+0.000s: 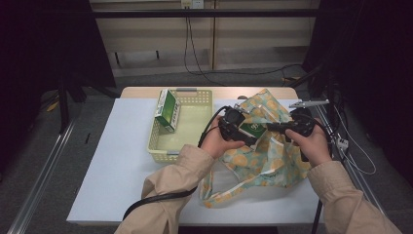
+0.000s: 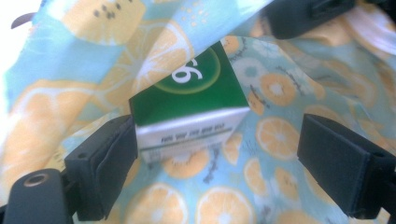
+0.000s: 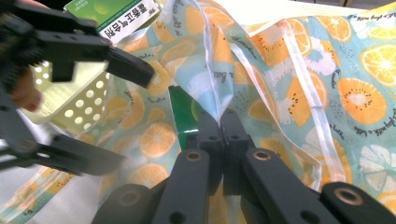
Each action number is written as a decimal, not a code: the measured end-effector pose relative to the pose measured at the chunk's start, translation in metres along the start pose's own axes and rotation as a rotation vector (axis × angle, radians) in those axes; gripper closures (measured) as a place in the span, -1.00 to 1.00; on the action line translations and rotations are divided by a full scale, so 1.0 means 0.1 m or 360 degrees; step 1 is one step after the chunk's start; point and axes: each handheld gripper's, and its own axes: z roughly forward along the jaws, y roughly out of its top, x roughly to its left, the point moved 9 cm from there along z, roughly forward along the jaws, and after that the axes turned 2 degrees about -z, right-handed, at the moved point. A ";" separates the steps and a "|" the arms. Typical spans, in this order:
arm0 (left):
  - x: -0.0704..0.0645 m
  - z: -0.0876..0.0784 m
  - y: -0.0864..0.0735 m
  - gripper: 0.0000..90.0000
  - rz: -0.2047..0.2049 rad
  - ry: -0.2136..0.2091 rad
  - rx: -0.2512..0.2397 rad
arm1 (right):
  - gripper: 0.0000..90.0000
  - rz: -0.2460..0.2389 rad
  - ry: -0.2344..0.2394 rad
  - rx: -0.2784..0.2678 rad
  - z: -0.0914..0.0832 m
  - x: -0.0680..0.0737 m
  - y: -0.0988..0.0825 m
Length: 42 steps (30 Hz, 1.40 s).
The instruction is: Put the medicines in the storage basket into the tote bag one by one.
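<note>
The right tongs (image 3: pixel 223 122) are clenched on a fold of the thin, glossy citrus-print bag (image 1: pixel 265 146). The left tongs (image 2: pixel 219 154) stand released around a green-and-white carton (image 2: pixel 189 109) (crisp-edged cardboard) at centre frame, inside the bag's mouth on the bench (image 1: pixel 112 170).

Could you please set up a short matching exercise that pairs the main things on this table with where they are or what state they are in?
Things:
1. right gripper
2. left gripper
3. green box
4. second green box

States or places:
A. leaning in the yellow basket
B. jaws wide apart
C. inside the fruit-print bag
D. pinched shut on the bag's edge

Pairs: 1-D, 2-B, 3-C, 4-A
</note>
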 end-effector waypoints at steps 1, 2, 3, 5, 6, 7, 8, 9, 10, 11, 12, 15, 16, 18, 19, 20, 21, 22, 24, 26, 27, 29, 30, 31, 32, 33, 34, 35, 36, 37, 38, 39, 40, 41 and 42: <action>-0.01 -0.04 0.00 -0.72 -0.0005 -0.0016 0.0000 | 0.99 0.0000 -0.0002 0.0002 0.00 0.00 -0.01; -0.02 -0.09 0.00 -0.73 -0.0004 -0.0034 -0.0003 | 0.99 0.0003 -0.0002 0.0002 0.00 0.01 -0.01; -0.02 -0.13 0.00 -0.73 0.0012 -0.0033 -0.0005 | 0.99 0.0005 0.0000 0.0003 0.00 0.01 -0.02; -0.01 -0.22 -0.01 -0.73 0.0033 -0.0021 -0.0006 | 0.99 0.0002 -0.0002 0.0001 0.00 0.02 -0.02; -0.01 -0.26 -0.02 -0.73 0.0032 -0.0026 0.0001 | 0.99 0.0002 -0.0001 -0.0002 0.00 0.02 -0.02; -0.01 -0.29 -0.03 -0.73 0.0042 -0.0030 0.0003 | 0.99 0.0002 0.0001 -0.0003 0.00 0.03 -0.02; 0.01 -0.33 -0.04 -0.72 0.0048 -0.0025 0.0000 | 0.99 0.0003 0.0003 -0.0002 0.01 0.04 -0.02; 0.04 -0.36 -0.06 -0.72 0.0063 -0.0022 0.0014 | 0.99 0.0000 0.0002 -0.0001 0.01 0.04 -0.03; 0.06 -0.39 -0.07 -0.73 0.0049 -0.0020 0.0011 | 0.99 -0.0003 0.0002 0.0000 0.01 0.04 -0.03; 0.08 -0.42 -0.10 -0.72 0.0047 -0.0014 0.0024 | 0.99 -0.0003 0.0002 -0.0002 0.01 0.05 -0.03; 0.12 -0.45 -0.11 -0.73 0.0062 0.0001 0.0036 | 0.99 -0.0005 -0.0001 -0.0004 0.00 0.05 -0.02; 0.21 -0.55 -0.15 -0.73 0.0058 0.0029 0.0025 | 0.99 -0.0001 -0.0007 -0.0010 0.00 0.03 -0.02; 0.24 -0.58 -0.16 -0.73 0.0058 0.0036 0.0019 | 0.99 -0.0005 -0.0011 -0.0005 0.00 0.03 -0.03; 0.32 -0.65 -0.19 -0.73 0.0054 0.0052 0.0021 | 0.99 0.0001 -0.0010 0.0000 0.02 0.03 -0.03; 0.35 -0.68 -0.19 -0.73 0.0050 0.0061 0.0015 | 0.99 0.0001 -0.0007 0.0001 0.02 0.03 -0.03; 0.39 -0.72 -0.20 -0.72 0.0059 0.0076 0.0026 | 0.99 -0.0003 -0.0009 0.0002 0.03 0.04 -0.04; 0.43 -0.75 -0.21 -0.73 0.0056 0.0086 0.0028 | 0.99 -0.0005 -0.0009 0.0003 0.03 0.04 -0.04; 0.48 -0.79 -0.22 -0.73 0.0058 0.0104 0.0026 | 0.99 -0.0006 -0.0007 0.0002 0.03 0.04 -0.04; 0.56 -0.86 -0.23 -0.73 0.0044 0.0127 0.0023 | 0.99 -0.0006 -0.0007 -0.0001 0.03 0.04 -0.04; 0.65 -0.92 -0.25 -0.73 0.0021 0.0160 0.0014 | 0.99 -0.0004 -0.0010 -0.0001 0.03 0.04 -0.04; 0.69 -0.95 -0.27 -0.73 0.0006 0.0164 0.0013 | 0.99 -0.0003 -0.0011 -0.0001 0.02 0.03 -0.05; 0.78 -1.01 -0.30 -0.72 0.0001 0.0210 0.0020 | 0.99 -0.0008 -0.0017 0.0009 0.02 0.03 -0.05; 0.83 -1.04 -0.31 -0.72 -0.0013 0.0227 0.0017 | 0.99 -0.0005 -0.0019 0.0003 0.01 0.02 -0.05; 0.87 -1.07 -0.32 -0.72 -0.0027 0.0235 0.0005 | 0.99 0.0000 -0.0017 -0.0002 0.00 0.02 -0.05; 0.92 -1.09 -0.33 -0.72 -0.0047 0.0241 0.0004 | 0.99 0.0002 -0.0022 -0.0001 0.00 0.02 -0.05; 0.97 -1.12 -0.34 -0.72 -0.0066 0.0261 -0.0001 | 0.99 0.0000 -0.0022 -0.0002 0.00 0.02 -0.05; 1.02 -1.15 -0.36 -0.72 -0.0081 0.0271 -0.0006 | 0.99 0.0000 -0.0019 -0.0002 0.00 0.02 -0.05; 1.06 -1.16 -0.38 -0.72 -0.0099 0.0278 -0.0001 | 0.99 -0.0003 -0.0018 -0.0006 0.00 0.02 -0.05; 1.09 -1.17 -0.40 -0.72 -0.0128 0.0272 -0.0003 | 0.99 -0.0003 -0.0016 -0.0010 0.00 0.02 -0.05; 1.13 -1.18 -0.42 -0.72 -0.0131 0.0286 0.0002 | 0.99 -0.0001 -0.0014 -0.0011 0.00 0.03 -0.05; 1.16 -1.18 -0.44 -0.72 -0.0135 0.0289 0.0006 | 0.99 0.0001 -0.0015 -0.0008 0.00 0.03 -0.05; 1.19 -1.20 -0.46 -0.72 -0.0131 0.0308 0.0013 | 0.99 -0.0001 -0.0015 -0.0009 0.01 0.03 -0.05; 1.22 -1.21 -0.47 -0.72 -0.0128 0.0318 0.0017 | 0.99 -0.0002 -0.0013 -0.0007 0.01 0.03 -0.05; 1.25 -1.22 -0.48 -0.72 -0.0122 0.0332 0.0018 | 0.99 0.0000 -0.0012 -0.0006 0.01 0.04 -0.05; 1.28 -1.23 -0.48 -0.72 -0.0125 0.0340 0.0009 | 0.99 0.0000 -0.0011 -0.0006 0.02 0.04 -0.05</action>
